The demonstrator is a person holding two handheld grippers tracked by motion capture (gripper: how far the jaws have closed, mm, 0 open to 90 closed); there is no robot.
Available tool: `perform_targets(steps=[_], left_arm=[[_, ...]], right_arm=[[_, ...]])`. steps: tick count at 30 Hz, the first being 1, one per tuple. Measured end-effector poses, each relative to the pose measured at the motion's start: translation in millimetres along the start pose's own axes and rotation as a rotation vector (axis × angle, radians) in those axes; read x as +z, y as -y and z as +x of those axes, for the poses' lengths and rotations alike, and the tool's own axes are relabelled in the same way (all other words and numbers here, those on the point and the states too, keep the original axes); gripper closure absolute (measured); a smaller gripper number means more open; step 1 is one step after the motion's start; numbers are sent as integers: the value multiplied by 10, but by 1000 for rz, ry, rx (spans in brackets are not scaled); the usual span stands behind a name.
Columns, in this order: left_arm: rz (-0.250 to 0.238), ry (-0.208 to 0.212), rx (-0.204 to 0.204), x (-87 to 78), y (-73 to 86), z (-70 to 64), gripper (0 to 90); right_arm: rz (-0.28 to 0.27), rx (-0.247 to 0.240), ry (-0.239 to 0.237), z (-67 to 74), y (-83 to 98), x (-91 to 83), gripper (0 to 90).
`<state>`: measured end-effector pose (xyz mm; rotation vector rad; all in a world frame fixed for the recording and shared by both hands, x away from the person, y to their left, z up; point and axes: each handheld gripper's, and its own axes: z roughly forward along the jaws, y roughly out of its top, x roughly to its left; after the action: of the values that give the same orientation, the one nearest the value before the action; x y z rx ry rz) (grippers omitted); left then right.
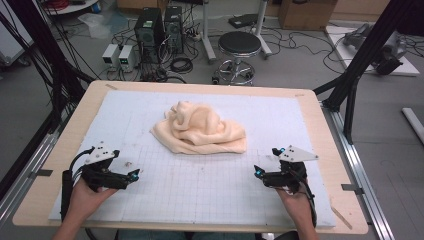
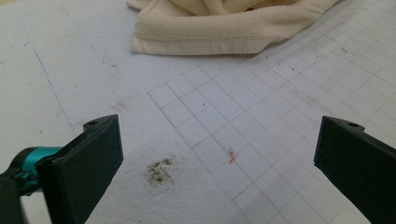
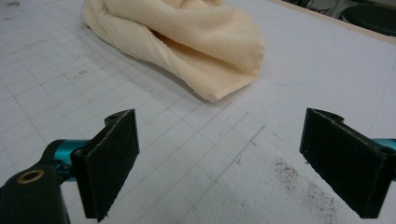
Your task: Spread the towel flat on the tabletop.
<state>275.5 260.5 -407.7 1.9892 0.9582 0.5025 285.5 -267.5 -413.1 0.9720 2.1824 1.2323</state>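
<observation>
Both tongs, left (image 1: pixel 131 175) and right (image 1: pixel 259 171), spread, empty; best to pinch crumpled towel (image 1: pixel 200 129) at hemmed corners, low to tabletop (image 1: pixel 210 195).

High view overhead facing forward, both gripper views low, close, sharing the cream towel (image 1: pixel 200 129) on the gridded mat (image 1: pixel 210 185)

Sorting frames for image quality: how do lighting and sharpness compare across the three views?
High view: even room light, soft overall, the towel casts barely any shadow. Left gripper view: towel hem and grid lines crisp, the near jaws slightly soft. Right gripper view: towel folds well lit with a mild shadow beneath, no glare on the white mat.
</observation>
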Motion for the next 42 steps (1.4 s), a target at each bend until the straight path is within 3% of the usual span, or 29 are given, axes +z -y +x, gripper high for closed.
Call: perform_targets(steps=[7, 28, 42], left_arm=[[15, -7, 11, 15, 3, 2, 17], [-1, -6, 15, -22, -6, -41, 17], [1, 18, 12, -27, -19, -33, 18]], right_arm=[[8, -2, 2, -16, -3, 34, 111], [6, -3, -1, 27, 7, -22, 112], [3, 3, -19, 33, 5, -9, 111]])
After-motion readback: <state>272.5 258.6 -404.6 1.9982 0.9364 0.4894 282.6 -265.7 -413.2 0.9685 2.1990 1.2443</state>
